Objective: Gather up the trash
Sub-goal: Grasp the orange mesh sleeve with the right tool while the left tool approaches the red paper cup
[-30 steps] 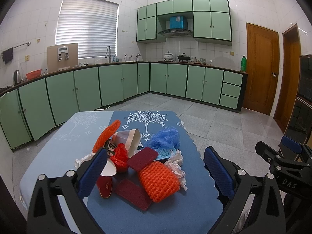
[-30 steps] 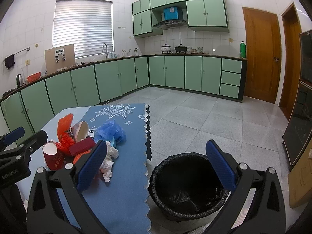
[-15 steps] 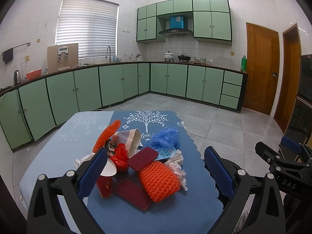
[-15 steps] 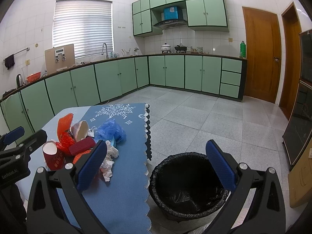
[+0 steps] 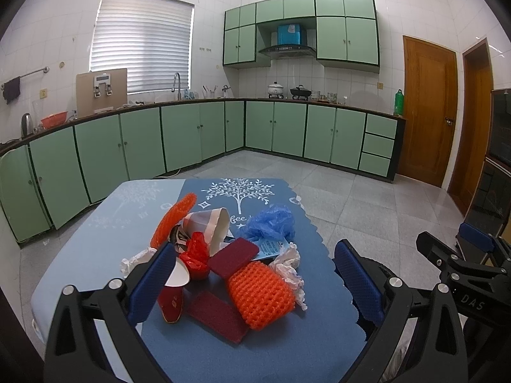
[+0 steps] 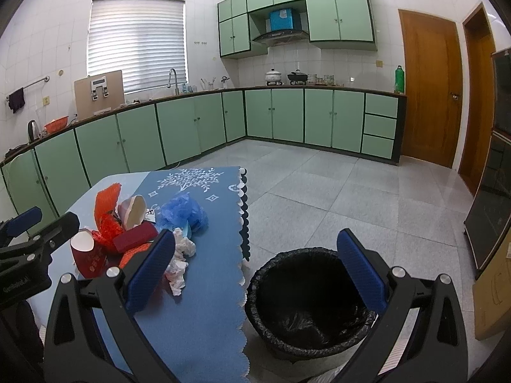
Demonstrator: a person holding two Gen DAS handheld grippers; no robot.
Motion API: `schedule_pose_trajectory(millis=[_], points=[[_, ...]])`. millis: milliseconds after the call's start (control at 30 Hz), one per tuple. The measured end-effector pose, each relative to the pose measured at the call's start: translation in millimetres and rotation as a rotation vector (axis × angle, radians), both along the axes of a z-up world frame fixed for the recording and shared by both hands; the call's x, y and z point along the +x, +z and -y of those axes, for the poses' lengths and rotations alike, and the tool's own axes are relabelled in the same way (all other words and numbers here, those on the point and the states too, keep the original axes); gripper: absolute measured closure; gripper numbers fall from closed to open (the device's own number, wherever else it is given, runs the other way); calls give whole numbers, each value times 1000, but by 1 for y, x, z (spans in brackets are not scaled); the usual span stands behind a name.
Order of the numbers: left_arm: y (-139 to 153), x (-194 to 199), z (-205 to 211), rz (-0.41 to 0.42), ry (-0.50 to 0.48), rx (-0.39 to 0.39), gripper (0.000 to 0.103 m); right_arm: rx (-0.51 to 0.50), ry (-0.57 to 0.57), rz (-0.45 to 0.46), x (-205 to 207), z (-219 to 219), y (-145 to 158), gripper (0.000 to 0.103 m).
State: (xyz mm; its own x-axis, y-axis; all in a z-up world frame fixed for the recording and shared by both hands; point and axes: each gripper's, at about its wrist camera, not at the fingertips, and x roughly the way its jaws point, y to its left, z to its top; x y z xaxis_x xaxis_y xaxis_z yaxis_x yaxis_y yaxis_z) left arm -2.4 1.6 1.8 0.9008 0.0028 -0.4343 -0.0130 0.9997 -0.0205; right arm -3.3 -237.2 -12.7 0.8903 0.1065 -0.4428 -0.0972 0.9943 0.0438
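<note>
A trash pile lies on the blue tablecloth [image 5: 255,344]: an orange foam net [image 5: 260,293], a dark red sponge [image 5: 233,257], a second red sponge [image 5: 217,319], a red paper cup [image 5: 172,296], a red plastic bag [image 5: 196,257], a blue plastic bag [image 5: 271,225], crumpled white tissue [image 5: 289,269] and a pale paper cup [image 5: 210,223]. My left gripper [image 5: 252,284] is open and empty, above the pile's near side. My right gripper [image 6: 252,274] is open and empty, above the table's right edge and the black-lined trash bin [image 6: 306,300]. The pile also shows in the right wrist view [image 6: 134,233].
The bin stands on the grey tiled floor [image 6: 319,198] right of the table. Green cabinets [image 5: 191,134] line the far walls. Wooden doors [image 5: 428,108] are at the right. The right gripper's body [image 5: 463,274] shows at the right of the left wrist view.
</note>
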Motion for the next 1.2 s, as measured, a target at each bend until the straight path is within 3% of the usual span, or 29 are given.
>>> schedule_pose_trajectory(millis=[433,900,1067,1200], points=[[-14,10,-22,-37,30,-1,6,9,49,-35,12,-15,-8,5],[-47,20,-110,-123,252,15,6,27,188,-84,37,-76,-36,5],[-57,22,-129,-152,282,17,6,1,249,-111,40,-105,-47,21],[-66,21,-141,-177,295,20,7,-3,290,-144,42,-122,-58,24]])
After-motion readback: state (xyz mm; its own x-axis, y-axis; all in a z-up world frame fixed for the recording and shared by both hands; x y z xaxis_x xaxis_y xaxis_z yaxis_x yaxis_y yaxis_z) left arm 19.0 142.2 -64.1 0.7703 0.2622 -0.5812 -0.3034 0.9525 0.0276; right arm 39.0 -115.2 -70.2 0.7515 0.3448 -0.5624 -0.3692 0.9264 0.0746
